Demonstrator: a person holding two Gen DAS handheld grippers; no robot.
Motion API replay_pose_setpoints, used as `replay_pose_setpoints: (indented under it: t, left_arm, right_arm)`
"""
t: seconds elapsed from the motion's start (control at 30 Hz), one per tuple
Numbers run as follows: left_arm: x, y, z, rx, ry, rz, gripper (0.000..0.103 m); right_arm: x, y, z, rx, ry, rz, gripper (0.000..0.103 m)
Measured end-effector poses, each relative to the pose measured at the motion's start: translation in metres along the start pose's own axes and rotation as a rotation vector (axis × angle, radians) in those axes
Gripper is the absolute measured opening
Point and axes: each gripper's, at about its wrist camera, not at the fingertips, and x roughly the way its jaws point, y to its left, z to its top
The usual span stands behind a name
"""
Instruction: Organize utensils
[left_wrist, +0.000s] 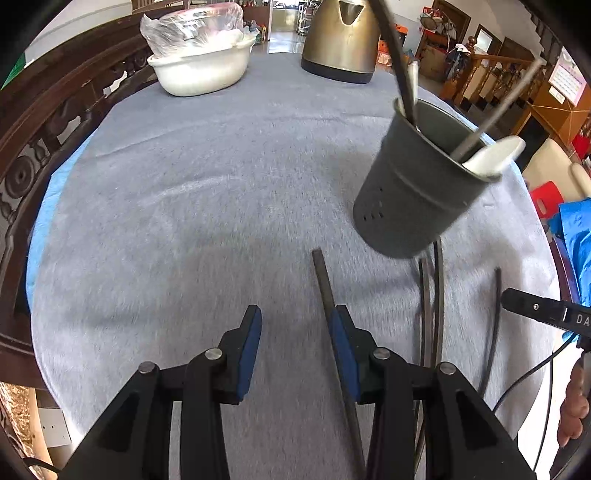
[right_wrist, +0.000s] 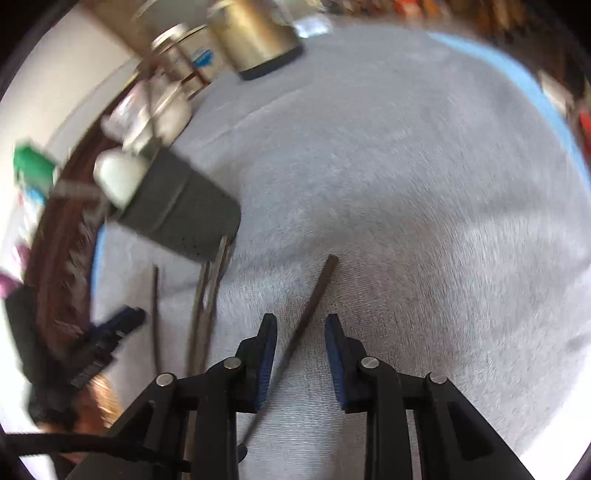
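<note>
A grey utensil cup (left_wrist: 417, 192) stands on the grey cloth and holds a white spoon (left_wrist: 495, 155), a thin metal rod and dark chopsticks. My left gripper (left_wrist: 295, 312) is open just above the cloth. One dark chopstick (left_wrist: 323, 280) lies flat along the inner side of its right finger, unpinched. A pair of chopsticks (left_wrist: 430, 314) lies to the right, and another single chopstick (left_wrist: 493, 325) beside my right gripper (left_wrist: 517, 299). In the blurred right wrist view, my right gripper (right_wrist: 301, 319) is open with that chopstick (right_wrist: 317, 284) slanting between its jaws, close to the left pad (right_wrist: 267, 354). The cup (right_wrist: 184, 210) is at the left.
A brass-coloured kettle (left_wrist: 340, 37) and a white basin (left_wrist: 203, 70) covered with plastic stand at the table's far end. A carved wooden rail (left_wrist: 44, 147) runs along the left. The grey cloth (left_wrist: 203, 192) covers the table. A hand (left_wrist: 574, 406) shows at the right edge.
</note>
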Motion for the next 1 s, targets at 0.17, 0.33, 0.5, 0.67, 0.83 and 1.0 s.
replay_pose_setpoints:
  t: [0.17,0.33,0.5,0.67,0.83,1.0]
  left_arm:
    - [0.016,0.006,0.017,-0.048,0.057,-0.049,0.041]
    - [0.024,0.006,0.03,-0.058,0.068,-0.077,0.041]
    - [0.03,0.007,0.039,-0.068,0.061,-0.094,0.01]
    - [0.02,0.012,0.034,-0.075,0.016,-0.097,0.009]
    - [-0.016,0.022,0.028,-0.099,-0.055,-0.115,0.008]
    - [-0.074,0.02,0.021,-0.078,-0.196,-0.127,0.007]
  right_arm:
    - [0.017,0.011,0.016,0.033,0.007,-0.068,0.031]
    - [0.033,0.041,0.02,-0.054,-0.01,-0.167,0.021]
    - [0.033,0.027,0.026,-0.079,-0.028,-0.136,0.013]
    - [0.011,0.017,0.016,-0.076,-0.082,-0.038,0.009]
    - [-0.02,0.024,0.012,-0.117,-0.175,0.053,0.008]
    - [-0.058,0.036,0.009,-0.148,-0.306,0.18,0.007]
